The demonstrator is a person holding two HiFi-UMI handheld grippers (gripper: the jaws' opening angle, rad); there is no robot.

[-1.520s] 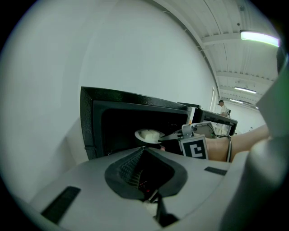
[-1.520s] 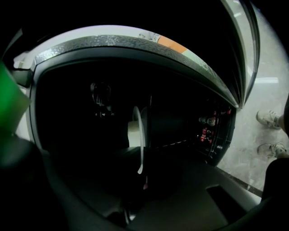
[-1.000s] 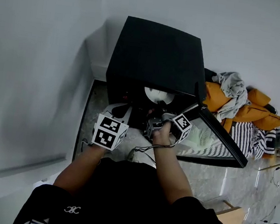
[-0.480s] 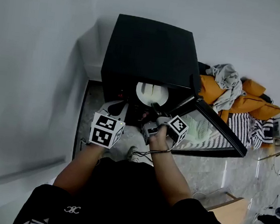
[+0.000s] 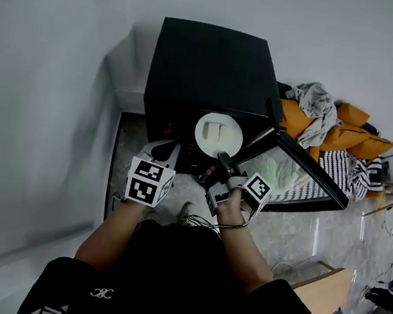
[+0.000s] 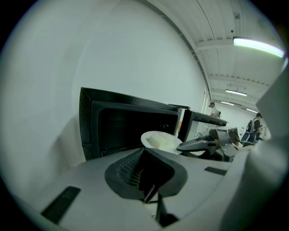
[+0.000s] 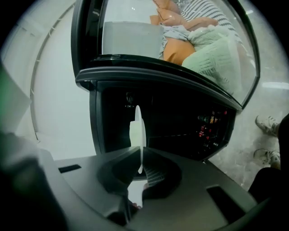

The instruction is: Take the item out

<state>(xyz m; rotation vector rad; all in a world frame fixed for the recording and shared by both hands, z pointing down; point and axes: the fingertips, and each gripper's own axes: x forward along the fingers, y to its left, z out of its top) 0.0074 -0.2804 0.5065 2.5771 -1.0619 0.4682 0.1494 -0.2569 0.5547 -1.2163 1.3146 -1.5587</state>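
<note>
A black microwave (image 5: 207, 69) stands with its glass door (image 5: 294, 175) swung open to the right. A white plate (image 5: 219, 135) with two pale food pieces sits level at the cavity mouth, mostly outside it. My right gripper (image 5: 224, 165) is shut on the plate's near rim; in the right gripper view the plate (image 7: 137, 131) shows edge-on between the jaws of that gripper (image 7: 140, 155). My left gripper (image 5: 170, 153) hovers just left of the plate, jaws together on nothing. The left gripper view shows this gripper (image 6: 145, 155), the plate (image 6: 162, 140) and the microwave (image 6: 126, 131).
A heap of orange, grey and striped cloth (image 5: 334, 134) lies right of the microwave. A white wall closes the left and back. A wooden box (image 5: 322, 292) stands low right. The person's shoes (image 7: 268, 124) rest on the marbled floor.
The right gripper has drawn the plate outward from the dark cavity; far more of it shows now. The left gripper has barely moved.
</note>
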